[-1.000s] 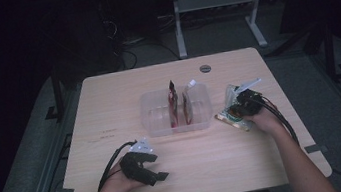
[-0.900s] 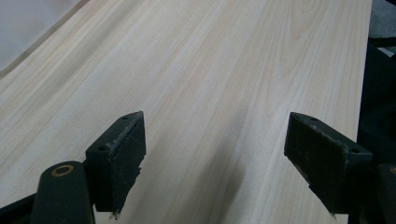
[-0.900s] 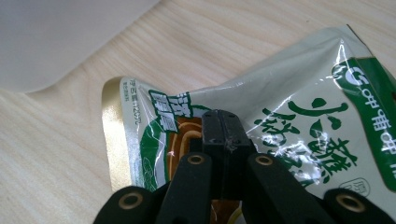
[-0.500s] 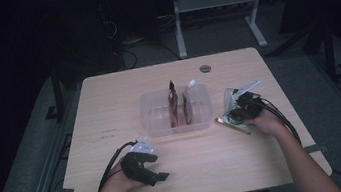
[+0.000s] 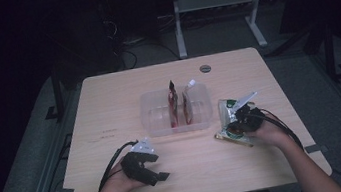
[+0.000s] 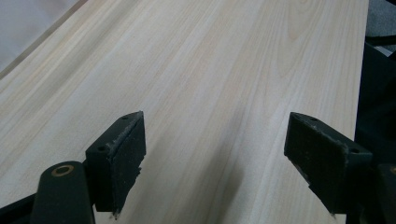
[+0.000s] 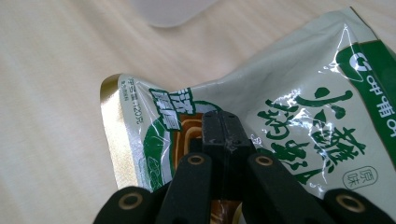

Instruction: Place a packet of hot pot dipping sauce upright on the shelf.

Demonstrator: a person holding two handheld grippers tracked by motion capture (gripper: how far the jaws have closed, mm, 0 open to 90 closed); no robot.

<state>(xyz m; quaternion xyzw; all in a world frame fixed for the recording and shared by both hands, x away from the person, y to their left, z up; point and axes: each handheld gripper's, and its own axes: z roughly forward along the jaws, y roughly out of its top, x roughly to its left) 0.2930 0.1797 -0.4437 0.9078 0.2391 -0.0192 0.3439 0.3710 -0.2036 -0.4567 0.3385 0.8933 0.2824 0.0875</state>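
The right gripper [image 5: 240,119] has its black jaws pressed together on a crinkly green-and-white foil packet with printed characters [image 7: 299,116], which it holds at the right side of the pale wooden table [image 5: 108,99], just beside the clear plastic container [image 5: 153,113]. In the high view one lower corner of the packet seems to touch the table, the rest tilts upward. I judge the step in hand is the carrying of this packet toward the container, where two reddish packets [image 5: 174,106] already stand upright, close together.

The next move, I think, calls for lifting the packet over the near wall of the container, turning it upright and setting it in the free part beside the other two before the jaws let go.

The left gripper [image 5: 155,171] rests low near the front edge of the table, its jaws wide apart with nothing between them.

The exact place where the jaws pinch the packet is hidden behind the gripper's own body. The packet's right edge is cut off in the right gripper view. The small print I cannot read.
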